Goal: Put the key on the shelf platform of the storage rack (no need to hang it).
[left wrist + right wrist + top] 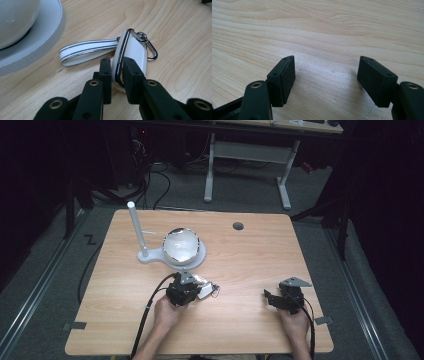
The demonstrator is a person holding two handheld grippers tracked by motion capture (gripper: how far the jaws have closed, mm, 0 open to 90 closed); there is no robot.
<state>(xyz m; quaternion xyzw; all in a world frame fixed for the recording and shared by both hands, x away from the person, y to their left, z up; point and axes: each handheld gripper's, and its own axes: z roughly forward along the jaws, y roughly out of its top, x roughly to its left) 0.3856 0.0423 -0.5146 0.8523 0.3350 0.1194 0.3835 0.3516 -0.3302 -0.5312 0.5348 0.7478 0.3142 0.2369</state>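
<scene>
Left gripper (117, 67) clamps the white, chrome-rimmed key fob (130, 53) on the pale wooden table (250, 255); at three o'clock, right gripper (327, 75) gapes wide.

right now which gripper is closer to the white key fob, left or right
Left. The left gripper is shut on the white key fob, jaws pinching its lower edge. The right gripper sits open well off to the fob's right, over bare table.

Light wood table (250, 265): white stand with bowl (172, 251), white key fob (130, 53) with strap.
</scene>
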